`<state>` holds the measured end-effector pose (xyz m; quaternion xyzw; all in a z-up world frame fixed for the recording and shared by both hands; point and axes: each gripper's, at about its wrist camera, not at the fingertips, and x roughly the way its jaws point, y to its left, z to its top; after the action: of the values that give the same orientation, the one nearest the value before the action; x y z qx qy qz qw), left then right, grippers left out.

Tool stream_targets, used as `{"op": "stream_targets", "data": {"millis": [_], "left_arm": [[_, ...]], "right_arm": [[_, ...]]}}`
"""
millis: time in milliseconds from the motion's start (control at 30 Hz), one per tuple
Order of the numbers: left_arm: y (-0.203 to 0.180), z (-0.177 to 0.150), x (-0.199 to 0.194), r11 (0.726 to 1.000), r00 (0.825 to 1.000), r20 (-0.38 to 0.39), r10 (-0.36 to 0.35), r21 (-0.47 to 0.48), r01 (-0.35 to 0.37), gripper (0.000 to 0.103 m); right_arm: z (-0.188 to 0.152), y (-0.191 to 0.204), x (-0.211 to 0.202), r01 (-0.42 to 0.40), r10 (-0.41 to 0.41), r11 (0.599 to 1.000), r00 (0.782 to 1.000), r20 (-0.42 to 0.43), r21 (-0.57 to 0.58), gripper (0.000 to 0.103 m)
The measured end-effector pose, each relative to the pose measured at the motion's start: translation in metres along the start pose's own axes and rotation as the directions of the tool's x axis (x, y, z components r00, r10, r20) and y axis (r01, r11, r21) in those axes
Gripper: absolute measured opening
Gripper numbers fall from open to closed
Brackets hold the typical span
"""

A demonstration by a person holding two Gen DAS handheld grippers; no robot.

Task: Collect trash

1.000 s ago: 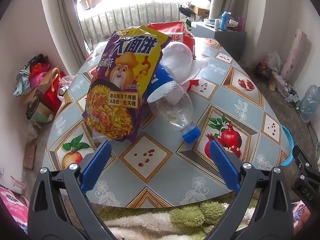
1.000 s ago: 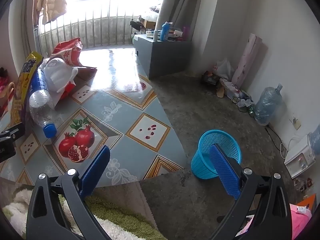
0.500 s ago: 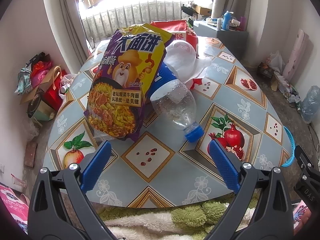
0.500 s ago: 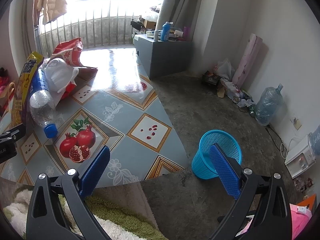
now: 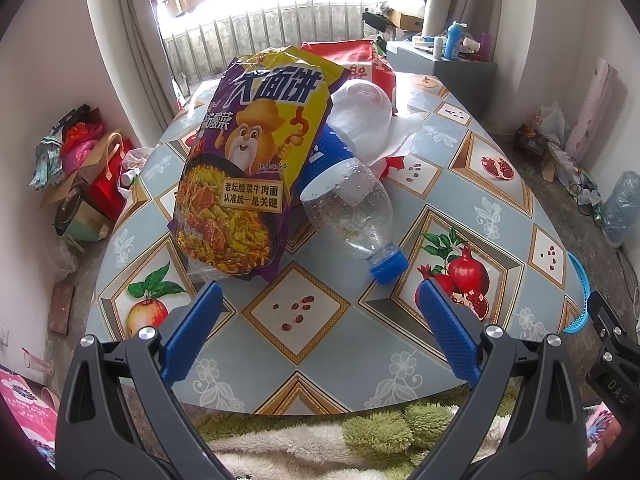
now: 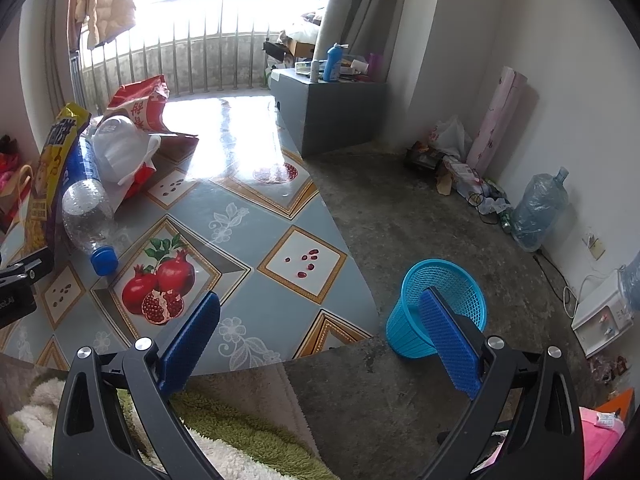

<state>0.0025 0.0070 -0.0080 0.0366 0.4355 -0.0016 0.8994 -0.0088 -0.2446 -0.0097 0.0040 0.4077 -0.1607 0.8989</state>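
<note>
A purple and yellow noodle snack bag (image 5: 252, 160) lies on the round table (image 5: 320, 340), next to a clear plastic bottle (image 5: 352, 216) with a blue cap, a white plastic bag (image 5: 372, 120) and a red bag (image 5: 360, 60) behind. My left gripper (image 5: 320, 312) is open and empty over the near table edge, short of the bottle cap. My right gripper (image 6: 320, 316) is open and empty, right of the table, with the blue mesh bin (image 6: 436, 308) on the floor behind its right finger. The bottle (image 6: 86, 208) and snack bag (image 6: 52, 168) show at far left.
A grey cabinet (image 6: 332, 112) with bottles stands beyond the table. A large water jug (image 6: 538, 216), a pink roll (image 6: 500, 116) and clutter line the right wall. Bags (image 5: 80, 160) pile by the left wall. A green shaggy rug (image 5: 360, 432) lies below.
The left view has drawn back and risen slightly, so the trash pile sits a little farther away. The right gripper has barely moved. Both stay open.
</note>
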Motion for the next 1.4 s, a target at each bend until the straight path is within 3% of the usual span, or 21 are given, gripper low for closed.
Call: {"op": "stream_targets", "data": {"millis": [1400], "left_arm": [[0.001, -0.001, 0.0, 1.0, 1.0, 0.0, 0.001, 0.001, -0.001, 0.094]], "right_arm": [[0.002, 0.01, 0.003, -0.029, 0.029, 1.0, 1.0, -0.004, -0.001, 0.097]]}}
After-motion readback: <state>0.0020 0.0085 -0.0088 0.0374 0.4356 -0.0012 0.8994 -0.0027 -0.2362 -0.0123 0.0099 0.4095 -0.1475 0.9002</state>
